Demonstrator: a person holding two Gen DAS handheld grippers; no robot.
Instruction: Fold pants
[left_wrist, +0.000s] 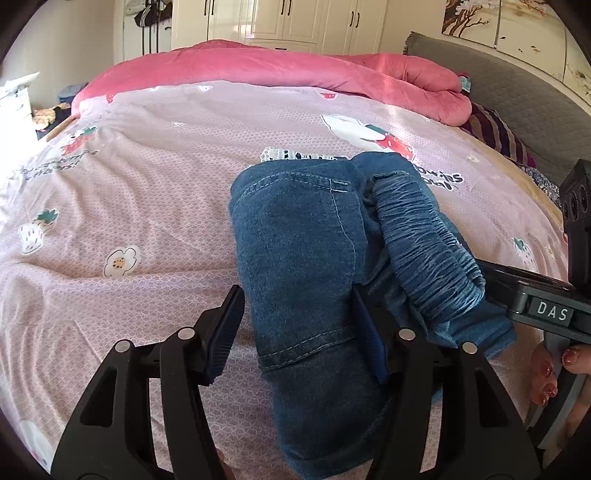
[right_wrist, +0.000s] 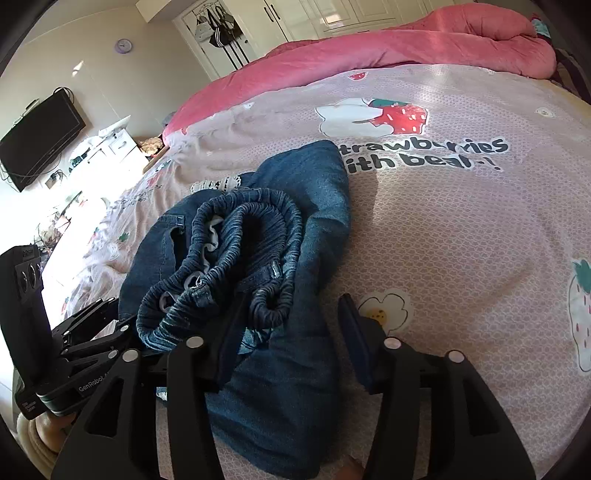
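Observation:
A pair of blue jeans (left_wrist: 295, 240) lies folded in a bundle on the pink strawberry-print bedsheet (left_wrist: 129, 206). Its gathered elastic waistband (left_wrist: 424, 251) sits on top at the right side. My left gripper (left_wrist: 299, 332) is open and straddles the near left part of the bundle; its left pad stands clear of the cloth. In the right wrist view the jeans (right_wrist: 317, 206) show the looped waistband (right_wrist: 251, 236) on top. My right gripper (right_wrist: 291, 343) is open over the near right edge, with its right pad off the denim.
A rolled pink quilt (left_wrist: 258, 70) lies across the far side of the bed. A grey headboard (left_wrist: 517, 92) and a striped pillow (left_wrist: 495, 136) are at the right. A hand with red nails (left_wrist: 546, 373) holds the right tool. A wall TV (right_wrist: 40, 136) hangs beyond the bed.

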